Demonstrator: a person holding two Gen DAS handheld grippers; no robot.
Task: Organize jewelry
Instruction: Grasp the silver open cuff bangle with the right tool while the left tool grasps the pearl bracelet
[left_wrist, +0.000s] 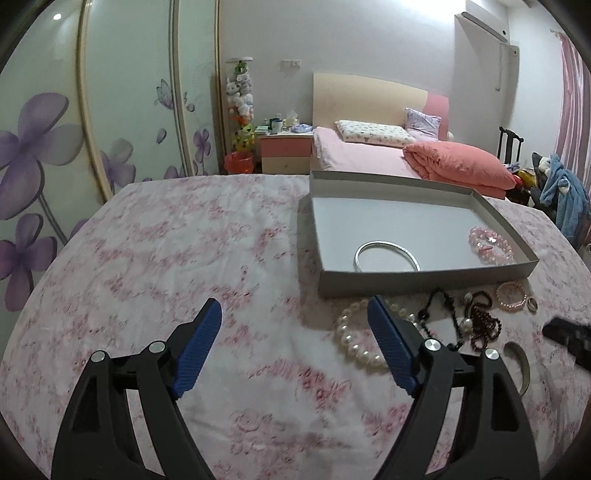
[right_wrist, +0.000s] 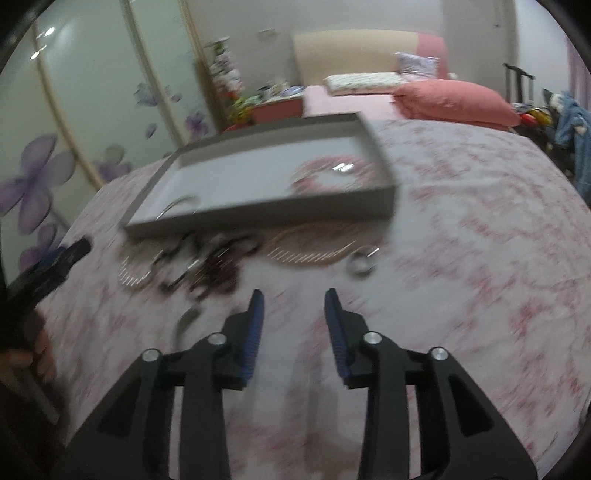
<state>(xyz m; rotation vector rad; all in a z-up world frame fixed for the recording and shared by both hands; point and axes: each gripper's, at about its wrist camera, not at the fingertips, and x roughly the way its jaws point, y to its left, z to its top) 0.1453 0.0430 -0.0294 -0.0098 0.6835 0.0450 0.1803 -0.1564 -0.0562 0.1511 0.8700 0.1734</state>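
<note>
**Two pieces in the tray, most of the jewelry left outside**

A shallow grey tray is taken as the landmark; it lies on a cloth with a pink floral print. Inside it, two pieces are seen: a silver bangle lying flat by the near wall, and a pink beaded bracelet toward the right corner. So the sorting is judged to be begun but far from finished.

Just in front of the tray's near wall the remaining pieces are spread on the cloth: a pearl strand of large cream beads, a dark beaded necklace lying in a tangle, a smaller pink bead bracelet and a small ring beside it. A curved pale piece is seen farthest from the tray; what it is cannot be told.

The left gripper is held with its jaws wide apart and nothing between them, its right finger over the pearl strand. The right gripper is also parted and empty, in front of the tangle; this view is blurred.
</note>
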